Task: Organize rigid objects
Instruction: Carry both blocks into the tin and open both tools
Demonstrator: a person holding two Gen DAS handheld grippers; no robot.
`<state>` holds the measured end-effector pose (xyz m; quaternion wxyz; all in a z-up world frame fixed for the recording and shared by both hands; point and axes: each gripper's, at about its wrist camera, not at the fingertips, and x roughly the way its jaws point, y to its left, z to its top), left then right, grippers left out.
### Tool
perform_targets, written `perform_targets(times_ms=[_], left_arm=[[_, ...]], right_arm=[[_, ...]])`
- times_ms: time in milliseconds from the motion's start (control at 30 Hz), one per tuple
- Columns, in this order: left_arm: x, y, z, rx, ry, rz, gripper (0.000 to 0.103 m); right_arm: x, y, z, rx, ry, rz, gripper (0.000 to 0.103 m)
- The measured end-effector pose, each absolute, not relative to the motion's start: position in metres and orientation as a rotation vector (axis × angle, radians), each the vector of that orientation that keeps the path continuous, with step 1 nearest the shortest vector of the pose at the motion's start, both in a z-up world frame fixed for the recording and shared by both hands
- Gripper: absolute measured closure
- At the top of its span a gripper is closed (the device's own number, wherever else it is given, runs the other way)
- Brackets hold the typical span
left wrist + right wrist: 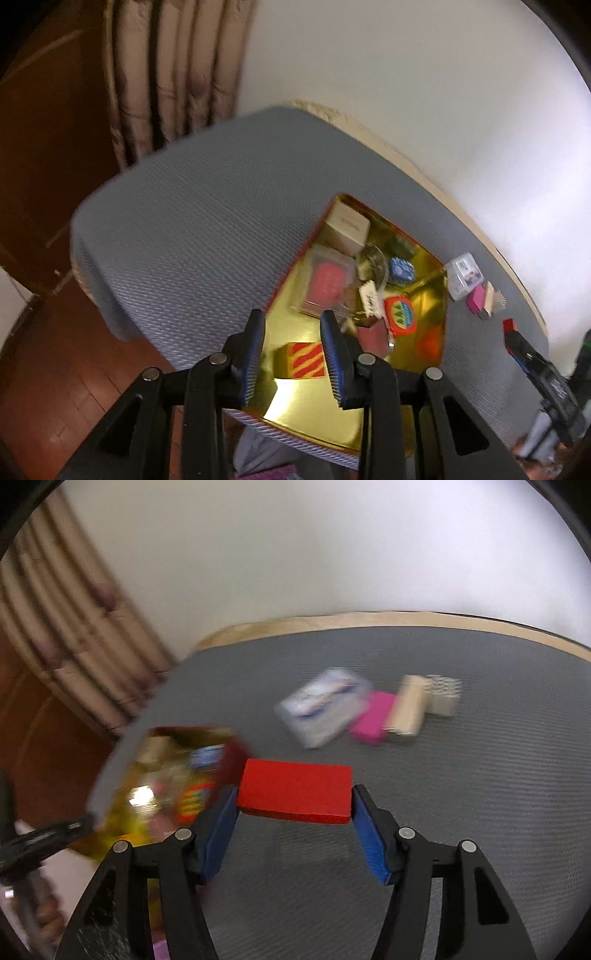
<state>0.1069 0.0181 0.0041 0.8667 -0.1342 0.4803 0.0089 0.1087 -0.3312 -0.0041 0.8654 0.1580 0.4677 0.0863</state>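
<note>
A gold tin box [432,295] with red outer walls sits on the grey table mat [192,229] and holds several small items, among them a clear case with a pink insert [327,284]. My left gripper [291,354] hovers open and empty above the tin's near end. My right gripper [293,814] is shut on a flat red block [295,790], held above the mat just right of the tin [170,786]. The right gripper also shows in the left wrist view [517,341] with the red block [508,325].
On the mat beyond the tin lie a clear plastic box [325,705], a pink block [373,716], a beige block [406,709] and a small patterned piece [445,694]. Behind are a white wall, curtains at the left and a wooden floor.
</note>
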Motion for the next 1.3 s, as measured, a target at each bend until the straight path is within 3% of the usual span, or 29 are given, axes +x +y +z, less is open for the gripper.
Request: perform_targets(times_ms=[200, 433, 933, 1100, 1200, 1300], left_arm=[[0.076, 0.042, 0.007, -0.292, 0.941, 0.118, 0.069], [0.063, 0.074, -0.002, -0.359, 0.91, 0.205, 0.069], [0.066, 0.073, -0.009, -0.342, 0.926, 0.187, 0.069], [0.066, 0.073, -0.013, -0.343, 0.942, 0.196, 0.068], [0.065, 0.072, -0.012, -0.329, 0.937, 0.202, 0.068], [0.063, 0.069, -0.009, -0.318, 0.92, 0.2, 0.068]], right_arm=[[0.1, -0.25, 0.011, 0.276, 1.018, 0.403, 0.045], [0.105, -0.169, -0.03, 0.154, 1.149, 0.475, 0.045], [0.115, -0.147, -0.065, 0.114, 1.211, 0.385, 0.043], [0.106, -0.174, -0.044, 0.221, 1.142, 0.4, 0.031], [0.098, -0.206, -0.027, 0.254, 1.059, 0.356, 0.029], [0.085, -0.26, -0.018, 0.163, 0.957, 0.165, 0.016]])
